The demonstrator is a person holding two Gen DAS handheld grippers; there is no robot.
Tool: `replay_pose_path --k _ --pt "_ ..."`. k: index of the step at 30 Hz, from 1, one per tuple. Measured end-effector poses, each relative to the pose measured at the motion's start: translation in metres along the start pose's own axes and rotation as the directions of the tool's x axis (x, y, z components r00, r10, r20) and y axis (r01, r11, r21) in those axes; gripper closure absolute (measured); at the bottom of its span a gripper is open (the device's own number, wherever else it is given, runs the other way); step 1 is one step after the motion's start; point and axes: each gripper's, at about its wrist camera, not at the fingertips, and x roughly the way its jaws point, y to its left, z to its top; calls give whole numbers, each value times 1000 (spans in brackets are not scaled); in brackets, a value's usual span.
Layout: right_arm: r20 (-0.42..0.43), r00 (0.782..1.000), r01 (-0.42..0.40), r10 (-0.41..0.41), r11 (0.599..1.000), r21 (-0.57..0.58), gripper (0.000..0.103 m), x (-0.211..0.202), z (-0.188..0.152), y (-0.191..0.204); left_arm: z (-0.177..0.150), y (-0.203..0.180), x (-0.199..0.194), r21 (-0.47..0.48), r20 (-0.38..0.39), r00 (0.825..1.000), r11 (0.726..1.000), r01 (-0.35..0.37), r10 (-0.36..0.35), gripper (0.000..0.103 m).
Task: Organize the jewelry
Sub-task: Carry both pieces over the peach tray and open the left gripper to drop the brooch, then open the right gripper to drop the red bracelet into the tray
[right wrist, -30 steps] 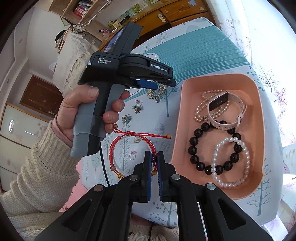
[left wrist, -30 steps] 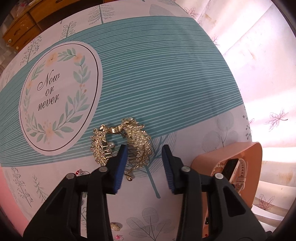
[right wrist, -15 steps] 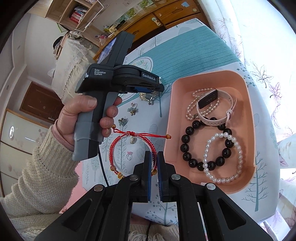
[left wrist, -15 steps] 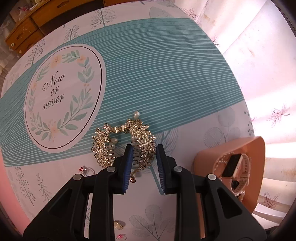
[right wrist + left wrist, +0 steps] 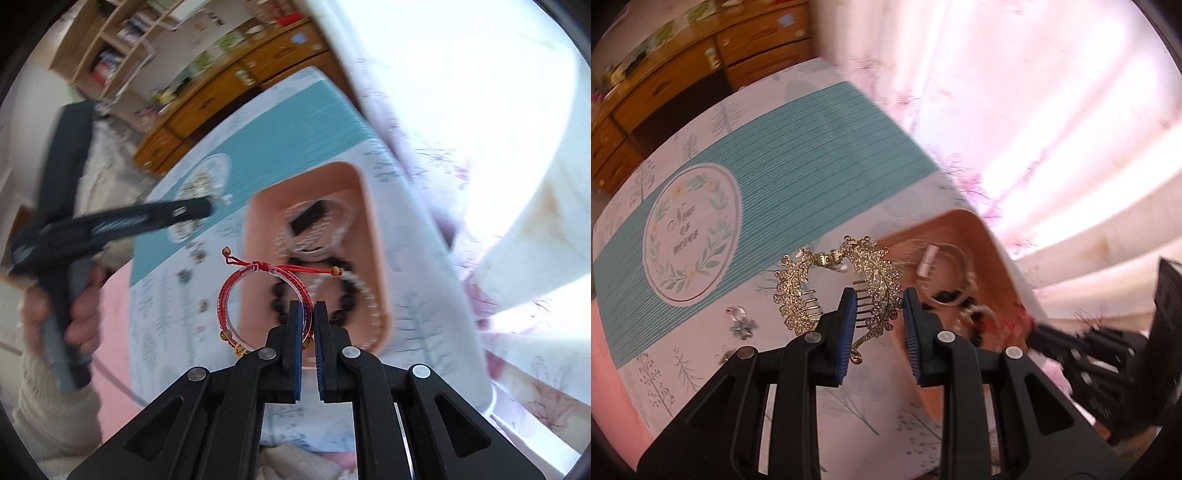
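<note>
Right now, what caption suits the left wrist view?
Left hand-held gripper carries a gold leaf hair comb beside the pink tray.

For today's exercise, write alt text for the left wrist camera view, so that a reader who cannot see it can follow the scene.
The left gripper holds a gold rhinestone leaf-shaped hair comb between its blue pads, lifted above a teal and white printed tablecloth. To the right sits a pink plastic tray holding blurred bracelets, with small trinkets left on the cloth.

One tray (image 5: 993,254), one gold comb (image 5: 842,291), one red bracelet (image 5: 258,295)
</note>
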Motion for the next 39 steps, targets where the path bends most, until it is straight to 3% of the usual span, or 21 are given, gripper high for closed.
replay_pose_path --k 7,17,26,30,34,39 --pt "71 991 105 -110 992 71 97 -7 1 -19 -19 -51 1 75 -42 995 993 90 -87 81" --pt "139 978 139 -158 981 135 97 -19 8 -32 -54 -82 31 142 -104 988 981 131 -117 81" --pt "148 979 120 -138 985 125 97 -16 12 -26 -69 -77 46 166 -108 987 976 137 -120 78" --pt "149 980 116 -132 987 112 97 -13 16 -18 -71 -66 29 135 -70 985 977 165 -157 62" --pt "144 981 114 -127 989 93 97 -8 20 -11 -79 -48 6 80 -16 985 981 175 -175 61" --pt "132 985 104 -112 992 67 97 3 31 1 -102 -18 -15 12 35 992 993 118 -119 61"
